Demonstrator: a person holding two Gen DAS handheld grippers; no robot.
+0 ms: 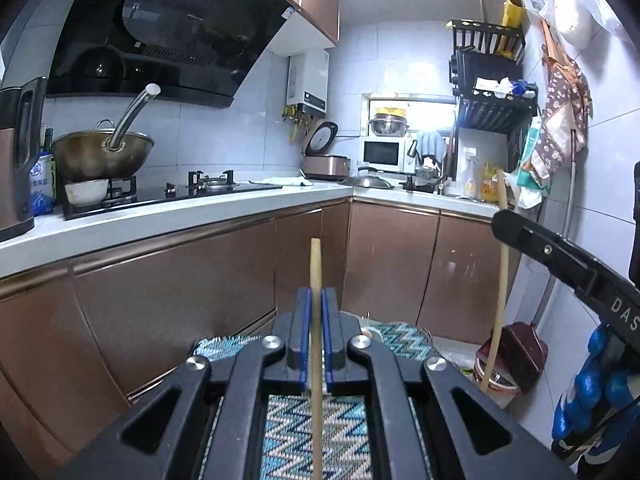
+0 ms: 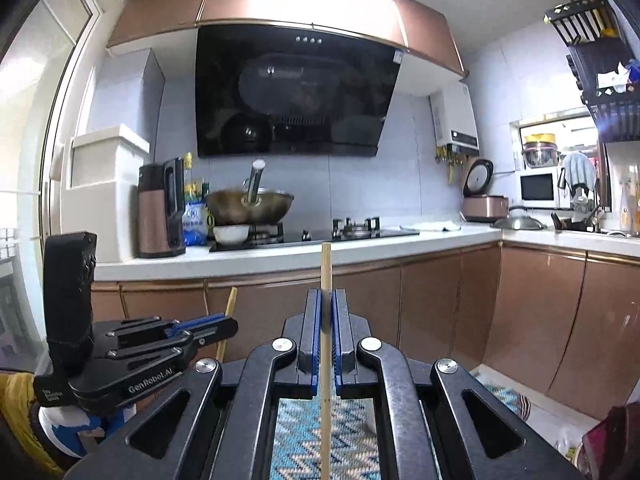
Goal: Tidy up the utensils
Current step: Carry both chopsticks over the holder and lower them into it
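Between the blue pads of the left gripper (image 1: 316, 312) one chopstick (image 1: 315, 276) is clamped upright, its blunt end standing above the jaws; a second chopstick (image 2: 326, 280) is gripped the same way by the right gripper (image 2: 327, 312). Both sticks are thus lifted clear over the zigzag rug (image 2: 304, 432), so pickup is judged complete. Beyond, the counter (image 1: 160, 216) is seen with a wok (image 1: 102, 156) on the hob. Farthest, a wall rack (image 1: 486, 38) is noted; it is judged the probable destination. Placement remains undone.
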